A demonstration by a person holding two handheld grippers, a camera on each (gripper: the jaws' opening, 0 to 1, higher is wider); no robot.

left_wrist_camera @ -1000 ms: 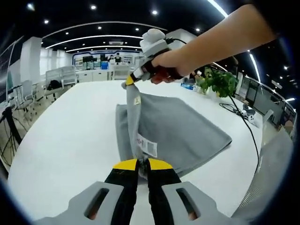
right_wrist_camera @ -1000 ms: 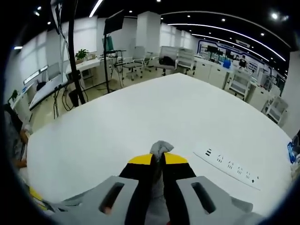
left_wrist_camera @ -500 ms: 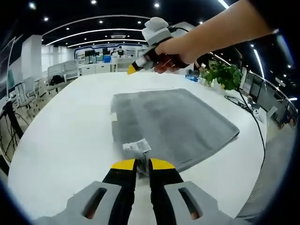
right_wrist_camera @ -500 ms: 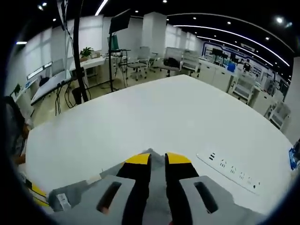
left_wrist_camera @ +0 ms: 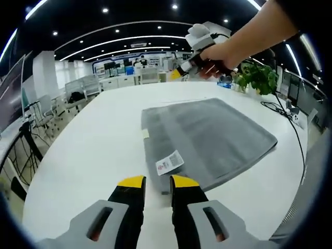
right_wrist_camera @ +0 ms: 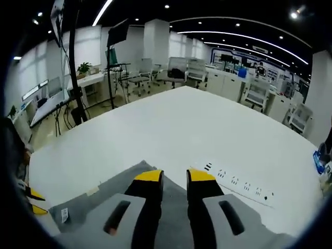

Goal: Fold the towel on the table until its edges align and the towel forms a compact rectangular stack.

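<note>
The grey towel (left_wrist_camera: 207, 135) lies flat on the white table (left_wrist_camera: 93, 140), folded in a rough rectangle, with a white label (left_wrist_camera: 170, 162) at its near corner. My left gripper (left_wrist_camera: 157, 182) stands open just short of that corner, with nothing between its jaws. A hand holds my right gripper (left_wrist_camera: 177, 74) above the towel's far edge. In the right gripper view my right gripper (right_wrist_camera: 175, 177) is open over the towel (right_wrist_camera: 93, 202), holding nothing. The label (right_wrist_camera: 64, 214) and the left gripper's yellow tips (right_wrist_camera: 33, 201) show at lower left.
A white power strip (right_wrist_camera: 236, 184) lies on the table beyond the towel. A potted plant (left_wrist_camera: 257, 78) and a black cable (left_wrist_camera: 288, 124) are by the table's right edge. Office desks and chairs stand around the table.
Both grippers have let go of the towel. The raised fold has dropped flat onto the towel, and both grippers have drawn back from the cloth with jaws apart.
</note>
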